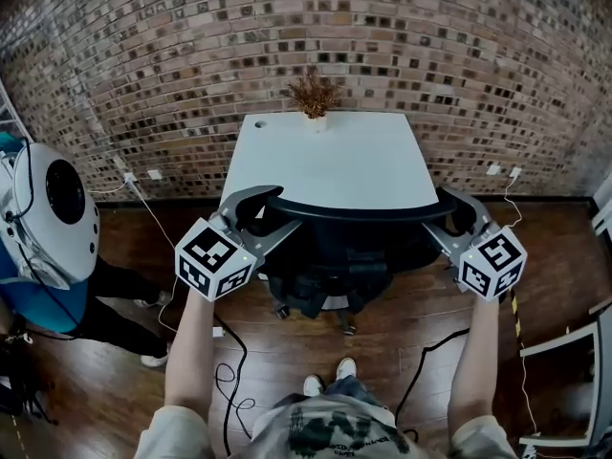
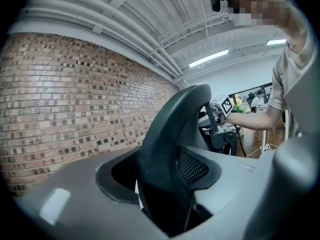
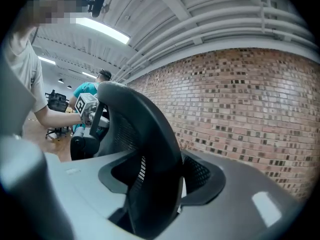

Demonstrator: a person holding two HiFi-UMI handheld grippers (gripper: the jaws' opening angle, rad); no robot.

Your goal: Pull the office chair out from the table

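Office chair (image 1: 335,256) held by its backrest at the counter (image 1: 330,165).
Left gripper (image 1: 263,208) and right gripper (image 1: 445,213) jaws each clamp a side edge of the dark backrest.

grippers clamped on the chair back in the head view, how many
2. The left gripper clamps the left end of the chair backrest; the right gripper clamps its right end. No other gripper shows, though one could be out of frame.

No word, number or brand is made out: only square markers are shown on the left gripper (image 1: 285,208) and right gripper (image 1: 437,208); the shirt print (image 1: 325,435) is left unread.
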